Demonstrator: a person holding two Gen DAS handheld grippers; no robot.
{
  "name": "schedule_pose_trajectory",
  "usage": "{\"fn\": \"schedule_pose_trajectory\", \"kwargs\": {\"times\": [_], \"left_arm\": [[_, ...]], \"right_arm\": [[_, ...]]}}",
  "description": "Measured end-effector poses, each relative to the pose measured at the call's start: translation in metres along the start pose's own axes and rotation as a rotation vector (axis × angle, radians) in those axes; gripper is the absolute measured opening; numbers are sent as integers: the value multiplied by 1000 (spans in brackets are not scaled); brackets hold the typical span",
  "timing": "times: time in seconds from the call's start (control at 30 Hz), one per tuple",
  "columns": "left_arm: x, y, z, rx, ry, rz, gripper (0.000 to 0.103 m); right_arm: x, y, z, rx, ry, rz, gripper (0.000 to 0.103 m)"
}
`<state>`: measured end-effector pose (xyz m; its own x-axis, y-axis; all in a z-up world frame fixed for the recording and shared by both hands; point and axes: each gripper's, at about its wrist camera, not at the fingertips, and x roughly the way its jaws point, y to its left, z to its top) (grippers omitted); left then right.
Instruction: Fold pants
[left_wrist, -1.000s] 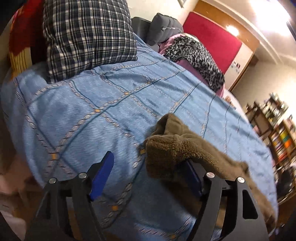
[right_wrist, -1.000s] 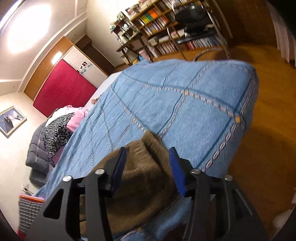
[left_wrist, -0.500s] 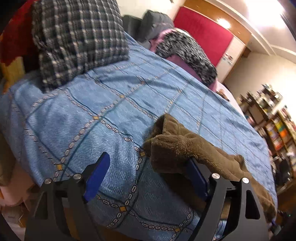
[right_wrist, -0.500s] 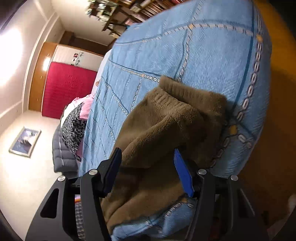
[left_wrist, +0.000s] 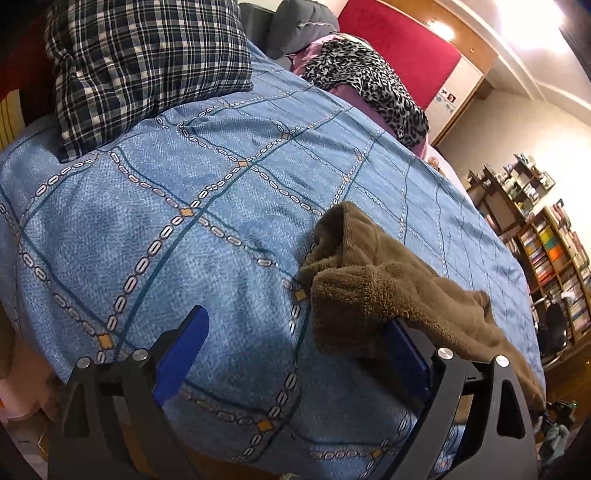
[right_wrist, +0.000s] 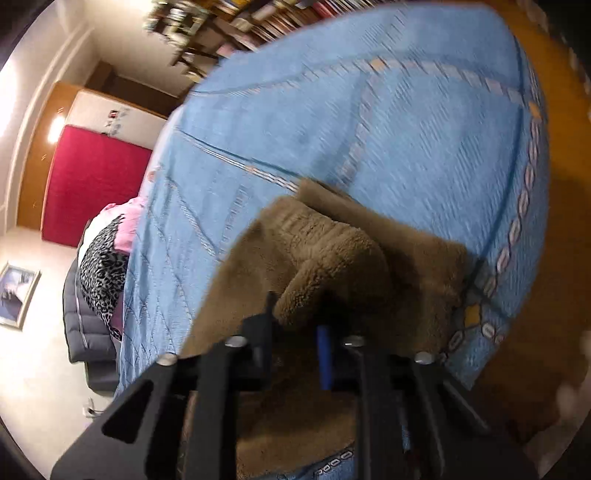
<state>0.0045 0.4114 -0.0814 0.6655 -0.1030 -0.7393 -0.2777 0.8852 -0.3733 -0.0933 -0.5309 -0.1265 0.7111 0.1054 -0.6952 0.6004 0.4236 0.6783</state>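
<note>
The brown fleece pants (left_wrist: 388, 288) lie along the near edge of the blue patterned bedspread (left_wrist: 207, 192). My left gripper (left_wrist: 295, 343) is open; one end of the pants is draped over its right finger (left_wrist: 402, 350), while its left finger (left_wrist: 184, 347) hangs free over the bedspread. In the right wrist view my right gripper (right_wrist: 295, 325) is shut on a bunched fold of the pants (right_wrist: 332, 258) at the other end, near the bed's corner.
A plaid pillow (left_wrist: 147, 59) sits at the head of the bed. Leopard-print and pink bedding (left_wrist: 369, 77) lies along the far side. Bookshelves (left_wrist: 546, 236) stand beyond the bed. Wooden floor (right_wrist: 565, 295) lies past the bed's corner.
My right gripper has closed on the fold of pants that sat between its open jaws. The left gripper stays open and has shifted slightly.
</note>
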Motion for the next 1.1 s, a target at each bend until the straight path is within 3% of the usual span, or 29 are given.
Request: {"fn": "schedule_pose_trajectory", "kwargs": {"times": [0.17,0.23,0.47,0.6,0.7,0.9,1.1], "left_arm": [[2,-11,8,9,-24,-12,91],[0,-14,10,15,-37,-12,91],[2,-10,11,55,-22,14,93],[4,-15,8,204,21,77,93],[5,-14,5,280,46,112,97],[13,-18,-8,402,85,195,98],[16,-38,-33,706,126,325,98]], "right_arm": [[-56,50,-6,-283,-211,105,8],[-66,51,-9,-313,-239,136,8],[-20,-41,-11,-133,-121,-31,8],[-11,-59,-14,-147,-98,-25,6],[-9,-40,-14,-223,-90,-81,11],[-14,-15,-19,-245,-102,-127,21],[-20,2,-19,-295,-125,-206,25]]}}
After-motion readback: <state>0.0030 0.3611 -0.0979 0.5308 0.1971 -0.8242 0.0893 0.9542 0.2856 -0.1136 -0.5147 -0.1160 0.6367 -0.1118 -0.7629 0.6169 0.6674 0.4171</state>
